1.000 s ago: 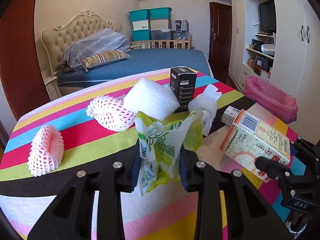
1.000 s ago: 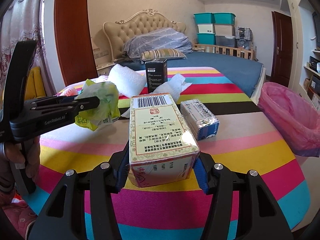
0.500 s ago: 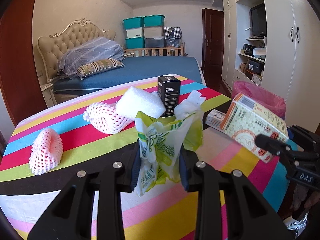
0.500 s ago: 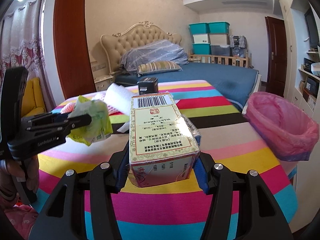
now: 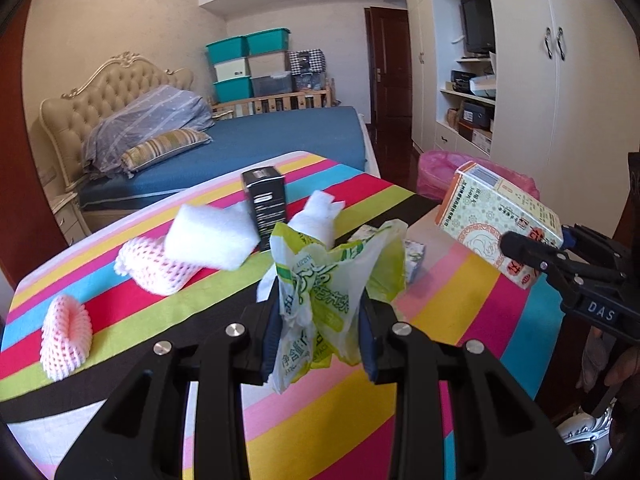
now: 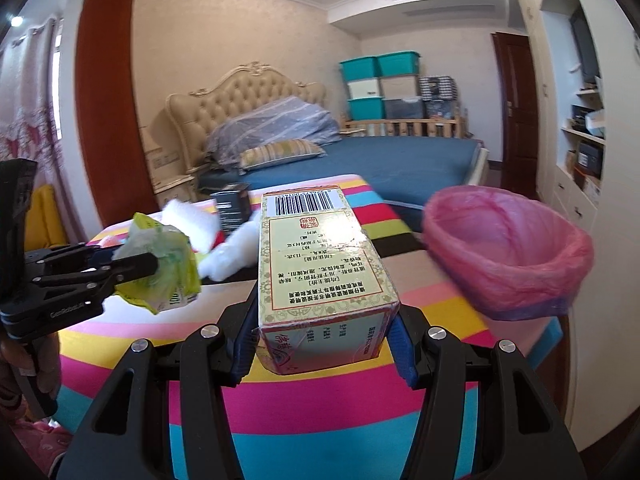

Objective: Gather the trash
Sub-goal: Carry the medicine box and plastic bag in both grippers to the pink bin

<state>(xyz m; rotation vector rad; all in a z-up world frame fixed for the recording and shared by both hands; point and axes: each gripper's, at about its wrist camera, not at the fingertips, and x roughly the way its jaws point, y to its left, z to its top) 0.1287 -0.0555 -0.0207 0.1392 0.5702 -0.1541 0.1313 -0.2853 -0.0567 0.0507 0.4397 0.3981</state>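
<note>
On the striped tablecloth (image 5: 440, 312), from the left: 2 pink foam nets (image 5: 66, 334), a white foam block (image 5: 208, 236), a black box (image 5: 264, 200) standing upright, and crumpled tissue (image 5: 320, 216). The left gripper (image 5: 318, 334) pinches a crumpled green wrapper (image 5: 324, 296) held above the cloth. To the right, the right gripper (image 6: 324, 344) clamps a medicine carton (image 6: 316, 256) (barcode end forward), raised just beside the pink-lined bin (image 6: 508, 248) past the table's edge.

Ahead of the left hand-held gripper (image 5: 318, 332), the green wrapper (image 5: 328, 280) hides most of a small box (image 5: 414, 258); its print is unreadable.
</note>
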